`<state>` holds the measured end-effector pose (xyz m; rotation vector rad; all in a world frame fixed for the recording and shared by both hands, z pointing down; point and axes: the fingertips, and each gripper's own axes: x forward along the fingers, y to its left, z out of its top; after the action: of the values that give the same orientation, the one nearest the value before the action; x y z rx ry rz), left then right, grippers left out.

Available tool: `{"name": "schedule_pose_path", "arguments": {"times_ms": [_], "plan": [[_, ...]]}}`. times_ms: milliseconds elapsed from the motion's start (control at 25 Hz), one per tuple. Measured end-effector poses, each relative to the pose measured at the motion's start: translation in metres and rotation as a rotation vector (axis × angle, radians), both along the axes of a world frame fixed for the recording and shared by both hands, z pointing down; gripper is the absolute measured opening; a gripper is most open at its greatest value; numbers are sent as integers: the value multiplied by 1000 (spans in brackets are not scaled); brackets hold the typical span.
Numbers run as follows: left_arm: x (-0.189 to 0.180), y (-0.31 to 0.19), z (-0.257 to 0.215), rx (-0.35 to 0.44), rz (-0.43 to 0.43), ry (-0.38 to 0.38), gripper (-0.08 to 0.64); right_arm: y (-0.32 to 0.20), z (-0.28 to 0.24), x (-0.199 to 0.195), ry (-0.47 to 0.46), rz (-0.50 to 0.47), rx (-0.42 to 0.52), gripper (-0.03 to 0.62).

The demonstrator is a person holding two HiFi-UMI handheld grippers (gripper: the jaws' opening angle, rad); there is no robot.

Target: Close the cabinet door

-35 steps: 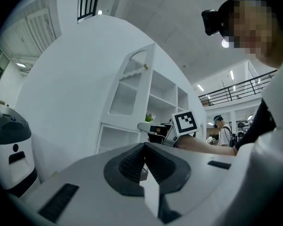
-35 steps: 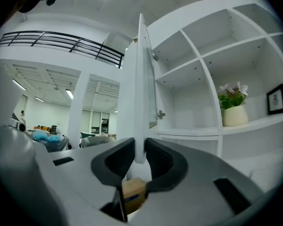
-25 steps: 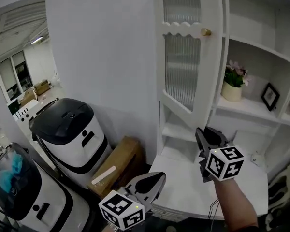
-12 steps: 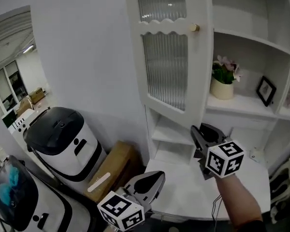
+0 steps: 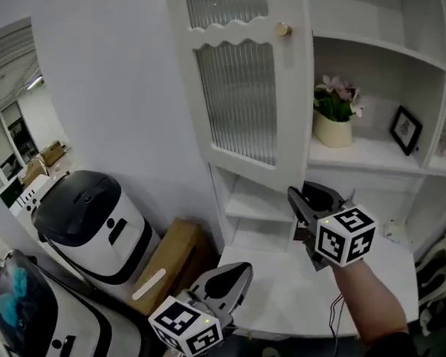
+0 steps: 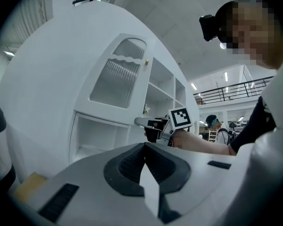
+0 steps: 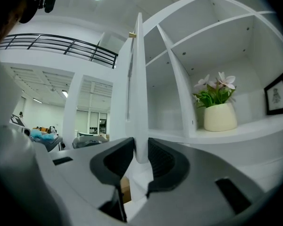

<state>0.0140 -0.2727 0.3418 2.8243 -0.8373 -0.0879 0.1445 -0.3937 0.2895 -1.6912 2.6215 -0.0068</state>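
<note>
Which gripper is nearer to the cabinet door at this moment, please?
Right. The right gripper has the bottom edge of the cabinet door between its jaws, which have just been opening; the left gripper hangs lower, clear of it.

**Inspector:** Left side, status?

**Observer:** The left hand-held gripper (image 5: 236,275) sits low and near the body, pointing level. Its jaws are closed together with nothing between them. No arm shows behind it.

**Inspector:** Right side?

**Observer:** The right hand-held gripper (image 5: 306,196) is held out level on an extended forearm (image 5: 364,296), higher and farther forward than the left. Its jaws are partly apart and have just been opening. The lower edge of the cabinet door (image 7: 137,79) stands between the pads (image 7: 159,158), which sit close on either side without visibly clamping.

**Inspector:** Wrist?

**Observer:** Straight, in line with the forearm.
</note>
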Motion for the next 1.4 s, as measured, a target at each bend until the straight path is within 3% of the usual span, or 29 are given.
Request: {"name": "schedule_pose_path", "arguments": {"times_ms": [400,680,1400], "plan": [[16,-18,3,-5,1,15,5,-17,1,21,16,25,-1,99],[34,-28,3,-16,13,-7,5,-32,2,41,34,60,9,172],[57,-46,3,-21,-11,-32,5,-61,3,63,20,58,9,175]]}}
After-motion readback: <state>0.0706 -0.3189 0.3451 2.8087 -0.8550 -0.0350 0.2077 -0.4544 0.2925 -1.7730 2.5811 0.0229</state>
